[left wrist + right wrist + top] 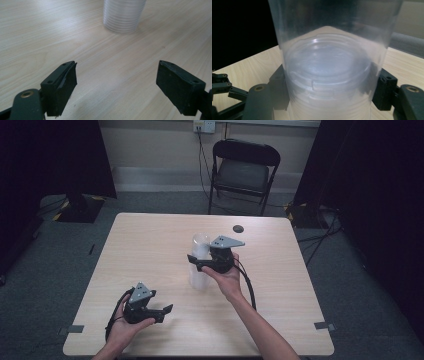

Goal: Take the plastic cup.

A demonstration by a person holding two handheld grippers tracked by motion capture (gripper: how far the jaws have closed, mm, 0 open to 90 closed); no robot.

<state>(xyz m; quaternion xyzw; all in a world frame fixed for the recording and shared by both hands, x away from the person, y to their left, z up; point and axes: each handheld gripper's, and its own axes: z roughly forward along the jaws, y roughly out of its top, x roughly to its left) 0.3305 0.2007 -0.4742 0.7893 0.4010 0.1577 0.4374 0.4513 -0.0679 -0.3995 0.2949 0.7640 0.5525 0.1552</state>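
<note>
The right gripper (196,262) clamps its 2 jaws on a stack of clear plastic cups (200,261) standing near the middle of the pale wooden table (150,240). The left gripper (163,312) rests near the front edge, jaws spread, gripping nothing. Bare tabletop lies between them. A black folding chair (243,170) stands beyond on grey carpet.

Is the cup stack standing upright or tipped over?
Upright: the cup stack stands on the table, the right gripper closed around it.
</note>
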